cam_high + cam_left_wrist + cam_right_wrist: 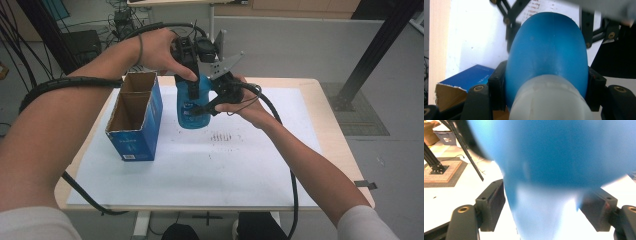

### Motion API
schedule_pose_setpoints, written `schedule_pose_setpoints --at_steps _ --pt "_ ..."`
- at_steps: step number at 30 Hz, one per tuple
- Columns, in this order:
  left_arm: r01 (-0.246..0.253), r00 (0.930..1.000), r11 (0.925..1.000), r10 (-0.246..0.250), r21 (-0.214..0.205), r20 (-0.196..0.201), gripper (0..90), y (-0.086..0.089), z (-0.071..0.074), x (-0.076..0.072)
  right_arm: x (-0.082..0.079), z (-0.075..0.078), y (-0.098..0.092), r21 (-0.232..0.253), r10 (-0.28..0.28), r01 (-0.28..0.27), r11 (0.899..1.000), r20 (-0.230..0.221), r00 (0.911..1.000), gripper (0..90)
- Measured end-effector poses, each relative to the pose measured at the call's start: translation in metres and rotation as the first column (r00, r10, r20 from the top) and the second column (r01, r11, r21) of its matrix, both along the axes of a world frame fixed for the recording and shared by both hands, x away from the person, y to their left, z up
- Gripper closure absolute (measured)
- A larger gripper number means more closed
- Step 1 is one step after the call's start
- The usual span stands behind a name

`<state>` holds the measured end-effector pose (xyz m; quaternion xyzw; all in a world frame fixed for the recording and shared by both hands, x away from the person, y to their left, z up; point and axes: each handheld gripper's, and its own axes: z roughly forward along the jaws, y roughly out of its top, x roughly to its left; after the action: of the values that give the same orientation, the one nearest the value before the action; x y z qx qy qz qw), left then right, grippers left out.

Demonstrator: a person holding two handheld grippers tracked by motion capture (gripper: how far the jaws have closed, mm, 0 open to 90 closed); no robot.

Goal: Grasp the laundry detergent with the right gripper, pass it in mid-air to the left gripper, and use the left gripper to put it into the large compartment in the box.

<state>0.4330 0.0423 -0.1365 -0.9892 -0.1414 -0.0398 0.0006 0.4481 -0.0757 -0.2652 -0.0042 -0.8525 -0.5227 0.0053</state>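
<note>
A blue plastic bottle (190, 107) with a white top hangs upright over the table's far middle. My left gripper (192, 82) comes down on it from above and is shut on its shoulder. In the left gripper view both pads (497, 90) press the blue bottle (546, 50) just below the white top (549, 100). My right gripper (207, 107) reaches in from the right at the bottle's side. In the right gripper view the blurred bottle (554, 152) lies between the jaws of my right gripper (541, 205), which stand apart beside it, not clamping.
An open blue cardboard box (135, 120) stands on the white sheet (225, 165) to the left of the bottle. The sheet covers a light wooden table (325, 115). Cables trail from both grippers, and black frame posts rise at the back.
</note>
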Motion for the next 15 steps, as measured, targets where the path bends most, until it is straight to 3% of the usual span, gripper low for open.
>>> schedule_pose_setpoints --at_steps 3,5,8,12,15 --pt "-0.022 0.9998 0.9997 0.022 -0.004 0.001 37.3 0.002 0.003 0.002 -0.001 0.002 -0.007 -0.027 -0.012 0.012 1.000 -0.001 0.9999 21.8" --pt "-0.043 0.9991 0.9991 0.043 -0.001 0.005 37.2 0.004 0.005 0.004 -0.001 0.002 -0.012 -0.052 -0.050 0.050 0.997 0.003 0.9988 15.4" --pt "-0.080 0.9967 0.9968 0.080 0.002 0.013 37.2 0.006 0.008 0.005 0.001 0.001 -0.023 -0.071 -0.070 0.065 0.995 -0.078 0.9945 9.0" --pt "-0.138 0.9903 0.9904 0.138 0.008 0.013 37.2 0.008 0.015 0.008 0.000 0.002 -0.037 -0.116 -0.127 0.116 0.986 -0.094 0.9875 3.9" --pt "-0.186 0.9821 0.9825 0.185 0.016 0.034 37.2 0.010 0.024 0.010 0.000 0.005 -0.047 -0.171 -0.142 0.117 0.978 -0.142 0.9796 2.2"
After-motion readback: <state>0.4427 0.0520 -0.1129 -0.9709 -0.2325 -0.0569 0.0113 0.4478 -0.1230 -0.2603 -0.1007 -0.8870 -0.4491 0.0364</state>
